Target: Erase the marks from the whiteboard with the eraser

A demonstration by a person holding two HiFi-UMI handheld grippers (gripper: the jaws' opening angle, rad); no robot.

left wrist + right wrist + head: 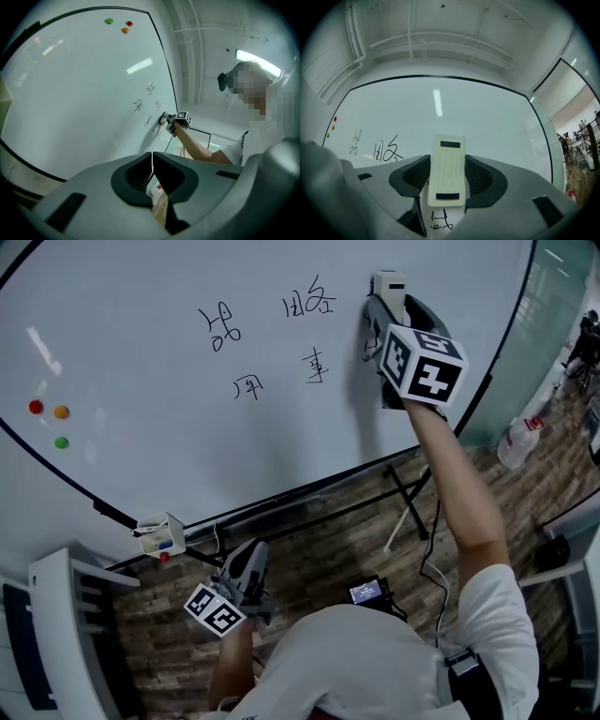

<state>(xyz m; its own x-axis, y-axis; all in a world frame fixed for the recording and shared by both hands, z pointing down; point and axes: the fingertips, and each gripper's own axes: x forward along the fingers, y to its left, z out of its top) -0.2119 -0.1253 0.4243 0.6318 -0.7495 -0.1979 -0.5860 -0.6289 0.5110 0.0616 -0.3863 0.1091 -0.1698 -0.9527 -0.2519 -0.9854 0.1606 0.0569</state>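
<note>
A large whiteboard (141,296) carries black handwritten marks (272,343) in its upper middle. My right gripper (388,306) is raised to the board at the right of the marks, shut on a cream eraser (447,171) that lies flat toward the surface. One mark (440,224) shows just below the eraser, others (377,150) to its left. My left gripper (251,563) hangs low below the board, jaws shut with nothing between them (151,168). From the left gripper view the right gripper (169,121) sits against the marks (145,105).
Three round magnets, red, orange and green (49,418), stick to the board's left part. A small holder (159,532) is clipped at the board's lower edge. A stand's legs (412,498) and a white bottle (520,442) are on the wooden floor.
</note>
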